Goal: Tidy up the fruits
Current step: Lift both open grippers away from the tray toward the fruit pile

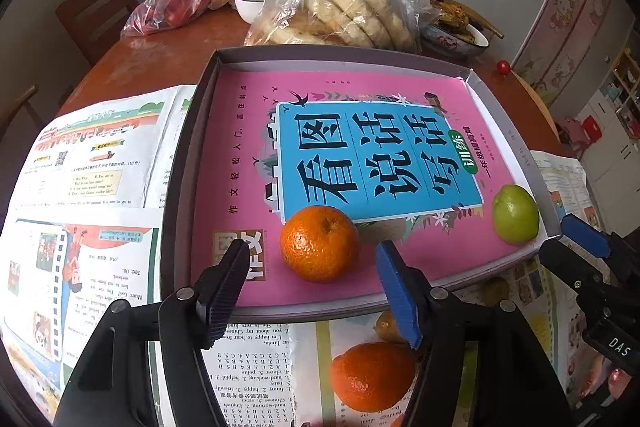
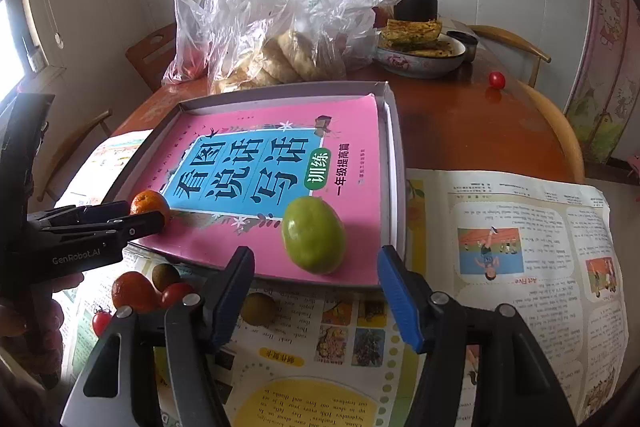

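Now both tongs are seen parted, with nothing gripped. The left tongs [image 1: 312,291] are held over the near edge of a shallow grey tray [image 1: 180,187], and an orange mandarin [image 1: 319,243] lies free just beyond the two pads, on the pink book [image 1: 360,155] that lines the tray. The right tongs [image 2: 316,291] are held at the tray's near right corner, where a green fruit [image 2: 313,241] rests loose on the same book, ahead of the pads and untouched. On the newspaper [image 2: 520,227] spread over the tabletop [image 2: 460,131], in front of the tray, a second mandarin [image 1: 372,377], cherry tomatoes [image 2: 176,294] and small brown fruits [image 2: 258,308] are left. A lone cherry tomato [image 2: 497,79] is seen far back on the bare wood.
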Available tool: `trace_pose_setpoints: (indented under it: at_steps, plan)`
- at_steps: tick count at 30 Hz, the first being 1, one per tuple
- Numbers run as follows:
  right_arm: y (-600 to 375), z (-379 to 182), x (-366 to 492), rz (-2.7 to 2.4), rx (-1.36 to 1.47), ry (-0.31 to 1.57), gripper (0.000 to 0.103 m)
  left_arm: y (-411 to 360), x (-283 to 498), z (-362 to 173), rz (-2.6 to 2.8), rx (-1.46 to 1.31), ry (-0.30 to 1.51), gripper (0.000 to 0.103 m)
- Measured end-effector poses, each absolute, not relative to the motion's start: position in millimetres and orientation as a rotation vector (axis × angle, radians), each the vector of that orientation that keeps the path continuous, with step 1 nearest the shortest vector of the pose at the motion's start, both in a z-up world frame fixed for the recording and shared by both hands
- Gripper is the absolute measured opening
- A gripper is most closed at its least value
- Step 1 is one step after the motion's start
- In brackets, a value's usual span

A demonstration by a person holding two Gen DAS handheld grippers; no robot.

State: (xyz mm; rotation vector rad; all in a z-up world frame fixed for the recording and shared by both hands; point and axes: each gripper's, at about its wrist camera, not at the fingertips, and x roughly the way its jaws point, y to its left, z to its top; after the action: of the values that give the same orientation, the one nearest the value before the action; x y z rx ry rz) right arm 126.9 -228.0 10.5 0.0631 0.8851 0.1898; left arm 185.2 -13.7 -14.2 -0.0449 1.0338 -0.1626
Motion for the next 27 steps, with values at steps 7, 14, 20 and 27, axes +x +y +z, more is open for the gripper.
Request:
trace_pose_setpoints:
  at_steps: [7,14,20,27]
  plan:
    - [-228.8,18.3,115.9,0.187,0.082,0.848,0.072,-4.3,174.5,-5.3,-0.150,-0.056,1.006,0.077]
    - [-230.1,27.6,106.4,0.178,0.089,0.812,0.078,5.4,164.5,8.7,-0.160,-0.066,0.965,0.078]
    - [-238.5,33.1,99.9,0.159,0.110,0.792,0.078,16.6,154.3,24.6,-0.161,-0.076,0.928,0.078]
    - [-250.7,37.6,93.3,0.141,0.125,0.782,0.078,35.1,139.5,35.4,-0.149,-0.083,0.910,0.078]
